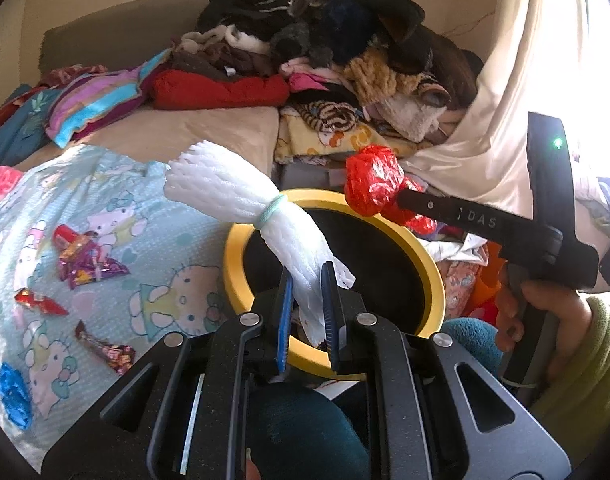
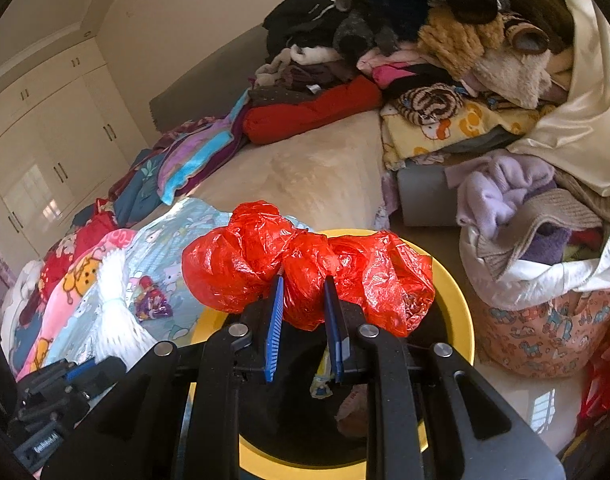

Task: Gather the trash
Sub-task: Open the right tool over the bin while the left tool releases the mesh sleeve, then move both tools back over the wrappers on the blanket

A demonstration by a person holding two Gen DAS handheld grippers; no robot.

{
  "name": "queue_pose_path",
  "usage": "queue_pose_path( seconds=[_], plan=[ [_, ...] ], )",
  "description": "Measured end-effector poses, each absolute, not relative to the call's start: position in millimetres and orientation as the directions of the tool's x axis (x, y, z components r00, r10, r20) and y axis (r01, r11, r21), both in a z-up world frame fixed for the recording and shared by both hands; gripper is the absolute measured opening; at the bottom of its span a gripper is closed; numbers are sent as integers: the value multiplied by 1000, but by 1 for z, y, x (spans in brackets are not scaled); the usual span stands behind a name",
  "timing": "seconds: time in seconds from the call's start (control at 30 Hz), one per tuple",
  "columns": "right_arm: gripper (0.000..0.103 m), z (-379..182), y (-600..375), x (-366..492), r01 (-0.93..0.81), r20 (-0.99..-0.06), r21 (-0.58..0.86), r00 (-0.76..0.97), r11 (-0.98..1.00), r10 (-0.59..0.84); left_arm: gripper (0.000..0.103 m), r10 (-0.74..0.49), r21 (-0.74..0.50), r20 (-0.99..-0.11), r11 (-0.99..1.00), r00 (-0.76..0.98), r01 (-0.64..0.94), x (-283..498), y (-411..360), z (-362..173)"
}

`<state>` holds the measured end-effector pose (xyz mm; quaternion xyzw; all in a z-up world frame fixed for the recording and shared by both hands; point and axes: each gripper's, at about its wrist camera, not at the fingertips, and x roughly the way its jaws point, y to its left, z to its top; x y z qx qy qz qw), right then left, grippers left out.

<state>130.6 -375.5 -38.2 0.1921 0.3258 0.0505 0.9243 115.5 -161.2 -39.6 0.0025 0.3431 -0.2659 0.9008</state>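
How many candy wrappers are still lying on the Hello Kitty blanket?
3 candy wrappers lie on the blanket: one purple-red, one red below it, one dark lowest. More may be hidden behind the gripper.

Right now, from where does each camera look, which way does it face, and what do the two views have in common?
Left wrist: sits on the left gripper, looks forward over the yellow bin toward the bed; its blue fingers pinch a white foam net. The right gripper and the right hand show.
Right wrist: sits on the right gripper, looks across the yellow bin toward the clothes pile; its fingers pinch a red plastic bag.
Shared: bin, bed, clothes pile, red bag, foam net.
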Motion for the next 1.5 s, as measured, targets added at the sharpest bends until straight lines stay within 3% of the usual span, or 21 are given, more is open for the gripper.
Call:
queue_pose_path(
  seconds=[0.87, 0.93, 1.0, 1.07, 1.13, 1.2, 1.5],
  plan=[
    [23, -80, -387, 149, 96, -651, 394, 731, 914, 204, 10, -526, -271, -699, 822, 484, 501, 153, -189, -87],
    [29, -80, -389, 150, 99, -648, 403, 733, 910, 207, 22, -527, -272, -701, 820, 481, 503, 155, -191, -88],
    [38, -80, -390, 150, 103, -644, 410, 737, 906, 208, 59, -512, -255, -700, 830, 498, 496, 154, -191, -88],
    [42, -79, -391, 149, 103, -639, 410, 742, 906, 204, 63, -517, -263, -693, 830, 502, 492, 152, -188, -85],
    [45, -78, -389, 148, 101, -637, 401, 745, 910, 198, 72, -506, -247, -685, 838, 524, 486, 148, -186, -80],
    [49, -77, -387, 148, 100, -637, 394, 746, 914, 194, 91, -494, -239, -673, 849, 550, 471, 145, -181, -74],
    [64, -58, -355, 142, 29, -604, 330, 775, 944, 187, 92, -427, -197, -629, 896, 649, 398, 132, -154, -49]
  ],
)
